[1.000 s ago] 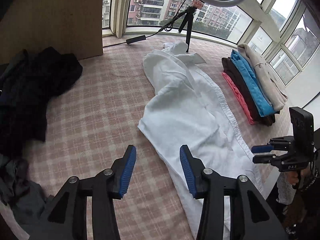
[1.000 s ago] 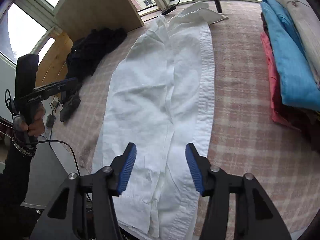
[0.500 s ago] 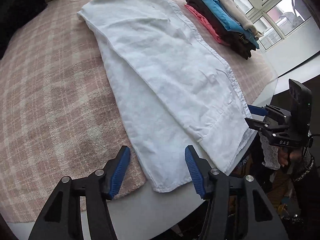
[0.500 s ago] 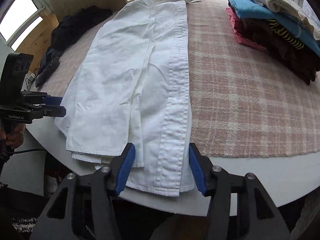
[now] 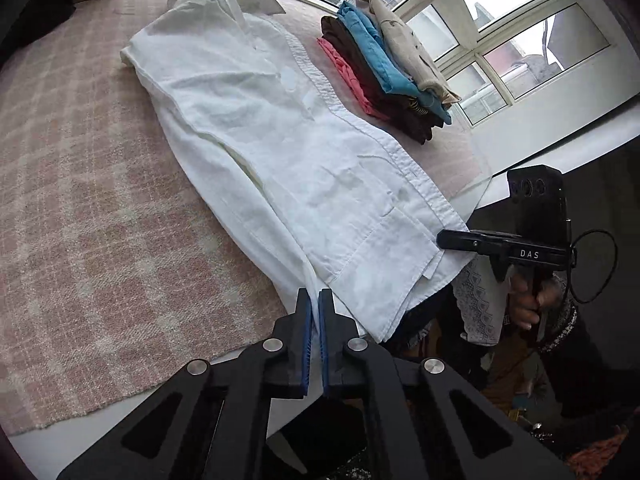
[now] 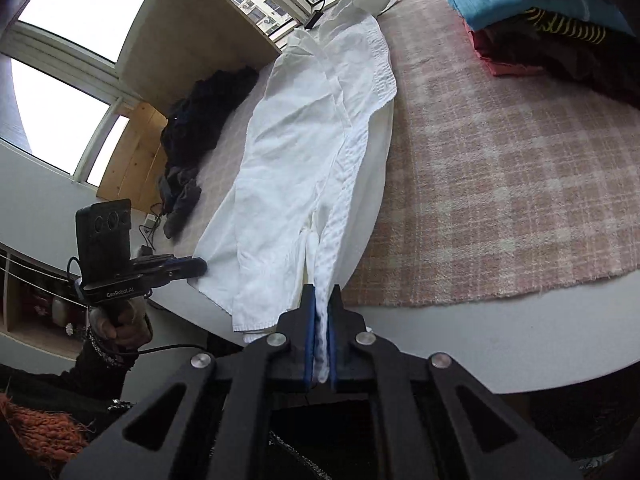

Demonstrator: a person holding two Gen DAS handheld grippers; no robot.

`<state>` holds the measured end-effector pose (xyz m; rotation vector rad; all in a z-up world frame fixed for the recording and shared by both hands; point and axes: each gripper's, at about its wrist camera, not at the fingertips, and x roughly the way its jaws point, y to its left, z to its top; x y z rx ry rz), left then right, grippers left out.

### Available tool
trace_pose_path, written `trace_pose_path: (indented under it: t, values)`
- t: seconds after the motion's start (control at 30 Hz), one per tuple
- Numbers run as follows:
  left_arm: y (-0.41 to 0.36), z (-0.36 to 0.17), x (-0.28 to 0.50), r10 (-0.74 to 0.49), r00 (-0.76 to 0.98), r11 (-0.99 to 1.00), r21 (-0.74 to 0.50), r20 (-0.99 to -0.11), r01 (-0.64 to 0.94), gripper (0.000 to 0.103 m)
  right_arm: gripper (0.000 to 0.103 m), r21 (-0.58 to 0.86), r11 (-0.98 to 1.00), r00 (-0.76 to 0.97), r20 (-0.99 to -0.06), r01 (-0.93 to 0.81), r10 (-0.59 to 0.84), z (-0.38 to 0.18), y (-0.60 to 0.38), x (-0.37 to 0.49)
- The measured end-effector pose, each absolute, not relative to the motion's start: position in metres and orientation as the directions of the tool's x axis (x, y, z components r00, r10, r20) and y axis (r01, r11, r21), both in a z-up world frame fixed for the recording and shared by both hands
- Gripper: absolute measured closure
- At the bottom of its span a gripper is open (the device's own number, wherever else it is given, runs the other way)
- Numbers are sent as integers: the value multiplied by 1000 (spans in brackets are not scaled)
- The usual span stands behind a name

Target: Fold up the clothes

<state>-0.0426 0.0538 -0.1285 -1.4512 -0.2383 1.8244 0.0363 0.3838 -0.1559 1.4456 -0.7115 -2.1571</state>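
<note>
Left gripper (image 5: 314, 304) clamped on near hem corner of white shirt (image 5: 288, 148), blue pads pinching cloth right at table edge. Right gripper (image 6: 321, 308) same deal, clenched on other hem corner. Shirt lies lengthwise on pink plaid cloth (image 5: 92, 216), collar at far end. Folded clothes stack (image 5: 384, 64) off to right, near window. Dark clothes pile (image 6: 204, 120) on left.

Shirt (image 5: 280, 152) left of folded stack (image 5: 384, 64)
</note>
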Motion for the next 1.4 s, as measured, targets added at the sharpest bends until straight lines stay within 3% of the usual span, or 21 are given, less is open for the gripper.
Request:
trace_pose_path:
  t: [0.1,0.3,0.5,0.57,0.73,0.8,0.97,1.07,1.2,1.33,1.4]
  values:
    - [47,-94,-54,705,-79,-652,-600,-705,-463,100,99,711,-695,-409,-607,102,-681,-120,395,23]
    - [33,-55,-119,745,-154,-639,-628,-649,-444,100,100,776,-619,-448,-513,122,-732,-86,386,-66]
    - [46,-93,-101,739,-61,-638,-668,-671,-384,96,100,761,-645,-398,-572,71,-718,-90,394,-68]
    - [47,-117,-90,746,-43,-637,-693,-665,-338,78,100,755,-655,-375,-599,31,-708,-107,398,-61]
    - [61,-162,-67,778,-2,-608,-753,-628,-250,77,100,731,-682,-361,-647,-39,-672,-132,410,-63]
    - [71,-165,-62,754,-15,-634,-721,-657,-280,77,100,641,-768,-331,-726,-9,-602,-135,408,-63]
    - [81,-164,-38,676,-60,-704,-620,-734,-347,71,98,657,-753,-215,-742,-43,-635,-163,419,-50]
    - [67,-170,-28,666,-102,-734,-625,-739,-264,64,95,667,-744,-160,-738,-34,-655,-178,419,-46]
    - [66,-183,-23,633,-128,-773,-611,-764,-174,61,65,689,-724,-90,-722,-15,-686,-199,416,-37]
    - [84,-191,-26,619,-122,-784,-602,-776,-152,56,63,688,-726,-38,-726,-4,-687,-224,405,-32]
    - [92,-187,-32,619,-109,-783,-602,-778,-158,67,63,594,-803,-52,-801,52,-596,-222,397,-29]
